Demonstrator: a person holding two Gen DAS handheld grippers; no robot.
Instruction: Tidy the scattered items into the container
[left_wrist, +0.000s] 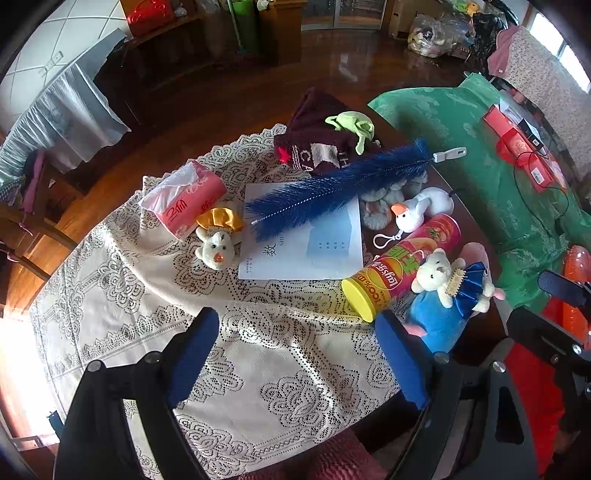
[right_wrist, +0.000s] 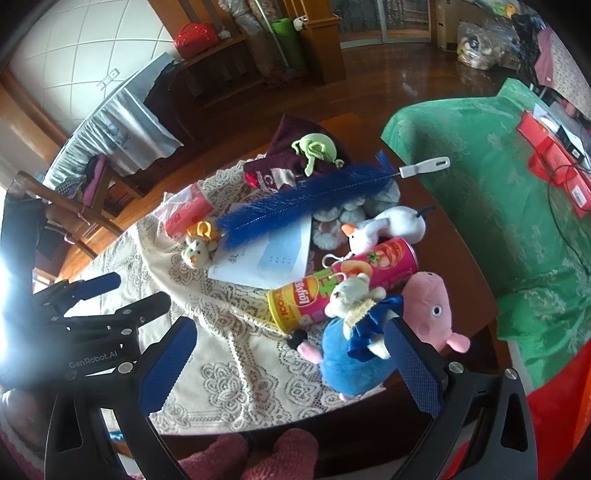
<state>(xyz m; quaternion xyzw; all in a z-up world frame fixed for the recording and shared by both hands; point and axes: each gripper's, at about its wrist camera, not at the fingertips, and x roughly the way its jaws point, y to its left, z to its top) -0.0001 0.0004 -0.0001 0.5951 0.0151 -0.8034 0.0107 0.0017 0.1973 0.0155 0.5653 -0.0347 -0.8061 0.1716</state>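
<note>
A lived-in home room: polished wooden floor (left_wrist: 332, 74) across the top of the frame, wooden chair (right_wrist: 62, 206) at left, lace tablecloth (left_wrist: 258, 350) in the centre, green-draped furniture (right_wrist: 498, 184) at right.

Chip can (left_wrist: 402, 266) lies beside plush pig (right_wrist: 428, 310).

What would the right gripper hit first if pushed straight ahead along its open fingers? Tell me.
Probably the blue-bodied pink pig plush, with the small white bear in a blue dress lying on it. Both sit between the right gripper's open fingers, nearer than the pink chip can. Depth is uncertain.
</note>
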